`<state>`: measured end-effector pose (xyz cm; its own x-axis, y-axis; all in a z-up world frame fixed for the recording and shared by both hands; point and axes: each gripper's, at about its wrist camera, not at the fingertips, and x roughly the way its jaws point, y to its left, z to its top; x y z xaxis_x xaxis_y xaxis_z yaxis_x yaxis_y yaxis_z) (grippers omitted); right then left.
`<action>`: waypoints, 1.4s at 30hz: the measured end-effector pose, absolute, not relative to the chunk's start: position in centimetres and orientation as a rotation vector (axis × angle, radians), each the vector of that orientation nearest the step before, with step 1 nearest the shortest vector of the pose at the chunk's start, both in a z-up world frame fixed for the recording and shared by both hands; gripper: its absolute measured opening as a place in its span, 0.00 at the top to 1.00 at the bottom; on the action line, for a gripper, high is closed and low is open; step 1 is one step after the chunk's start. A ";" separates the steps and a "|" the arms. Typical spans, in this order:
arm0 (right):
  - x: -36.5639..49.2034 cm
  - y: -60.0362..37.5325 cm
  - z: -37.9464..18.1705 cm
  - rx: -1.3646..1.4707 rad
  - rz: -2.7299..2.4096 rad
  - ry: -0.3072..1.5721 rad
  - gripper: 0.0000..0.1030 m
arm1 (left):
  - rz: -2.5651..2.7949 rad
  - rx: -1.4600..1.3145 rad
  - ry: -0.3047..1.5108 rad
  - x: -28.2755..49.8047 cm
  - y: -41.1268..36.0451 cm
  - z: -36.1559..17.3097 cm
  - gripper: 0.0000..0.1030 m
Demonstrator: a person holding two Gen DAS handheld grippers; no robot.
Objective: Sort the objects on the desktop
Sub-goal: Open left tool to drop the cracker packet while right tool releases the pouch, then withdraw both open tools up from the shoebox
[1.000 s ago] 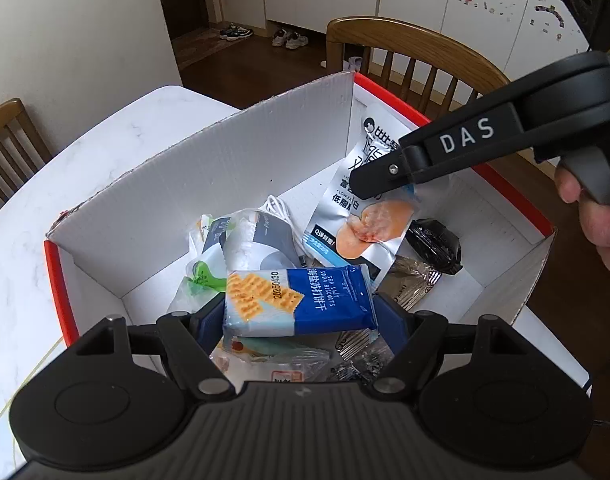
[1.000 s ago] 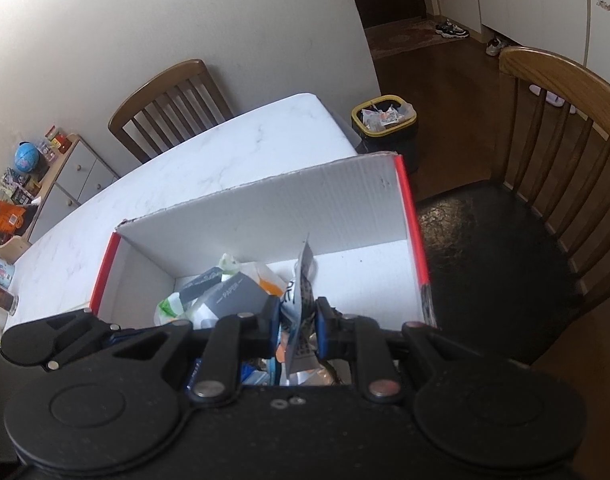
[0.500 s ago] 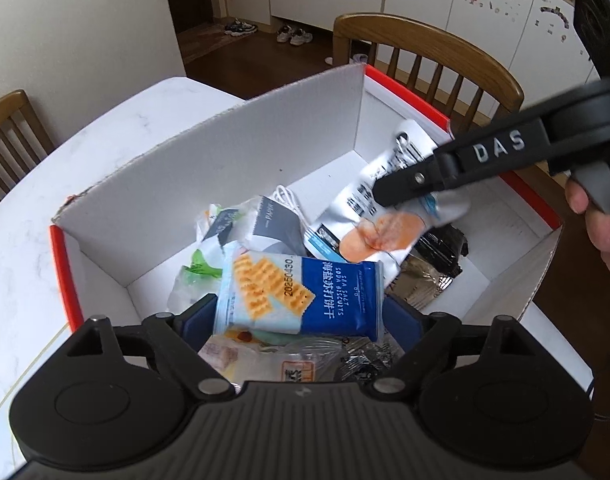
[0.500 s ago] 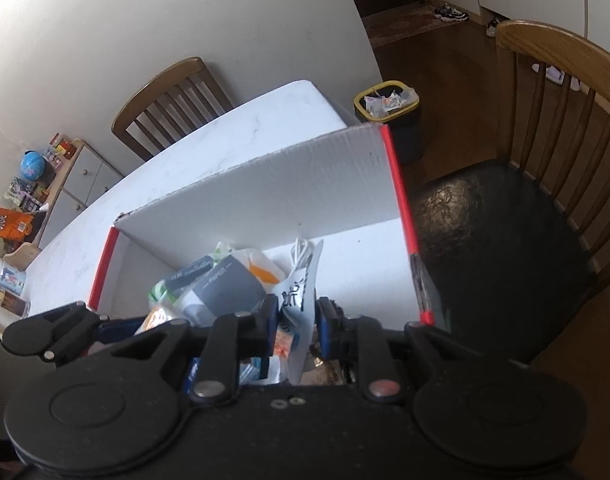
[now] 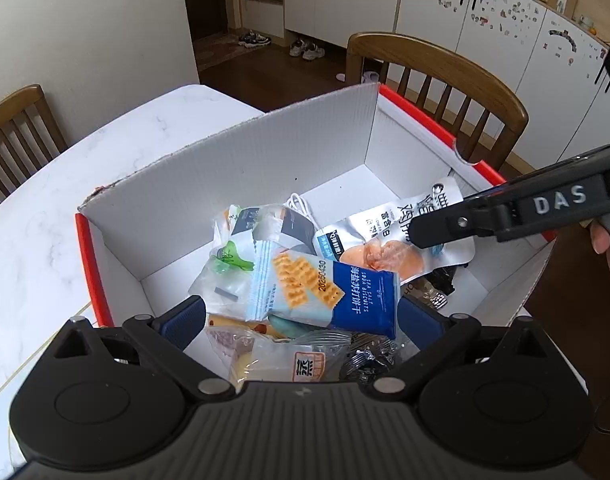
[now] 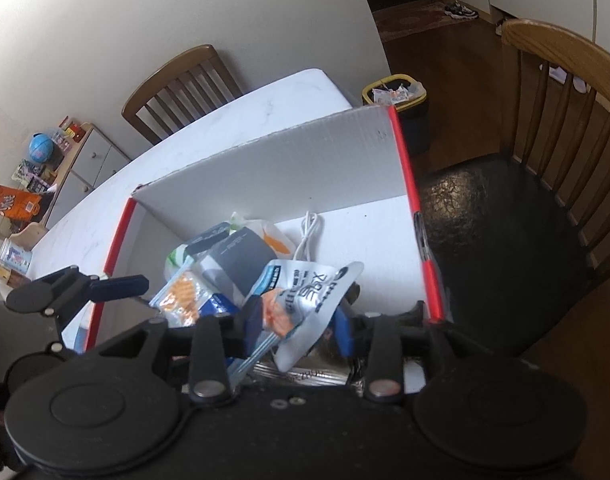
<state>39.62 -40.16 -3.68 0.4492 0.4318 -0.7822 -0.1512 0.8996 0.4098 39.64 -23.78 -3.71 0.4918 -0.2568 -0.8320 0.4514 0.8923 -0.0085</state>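
Left wrist: left tool (image 5: 301,316) spread around biscuit pack (image 5: 325,294); right tool (image 6: 301,330) apart, pouch (image 6: 305,296) between

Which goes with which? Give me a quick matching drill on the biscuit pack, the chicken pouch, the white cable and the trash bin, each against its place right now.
Things:
1. blue biscuit pack
2. silver chicken pouch
3. white cable
4. trash bin

Places:
A. on the floor past the box
B. between the left gripper fingers
C. at the box's far wall
D. between the right gripper fingers

Pairs: 1-B, 2-D, 3-C, 4-A
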 end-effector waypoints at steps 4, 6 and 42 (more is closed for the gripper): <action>38.6 -40.5 -2.6 0.249 0.329 1.008 0.29 | -0.435 0.209 0.951 39.2 -23.5 -3.3 0.00; 38.2 -41.0 -2.2 0.249 0.320 0.997 0.29 | -0.435 0.202 0.943 39.0 -23.3 -3.1 0.00; 28.5 -38.5 3.7 0.060 0.407 0.692 0.29 | -0.252 0.061 0.779 30.6 -19.4 3.2 0.00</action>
<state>28.54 -38.50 3.74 0.6948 0.3836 -0.6083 -0.3444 0.9200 0.1868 30.63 -19.41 3.19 0.6832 -0.2021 -0.7017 0.2467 0.9683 -0.0386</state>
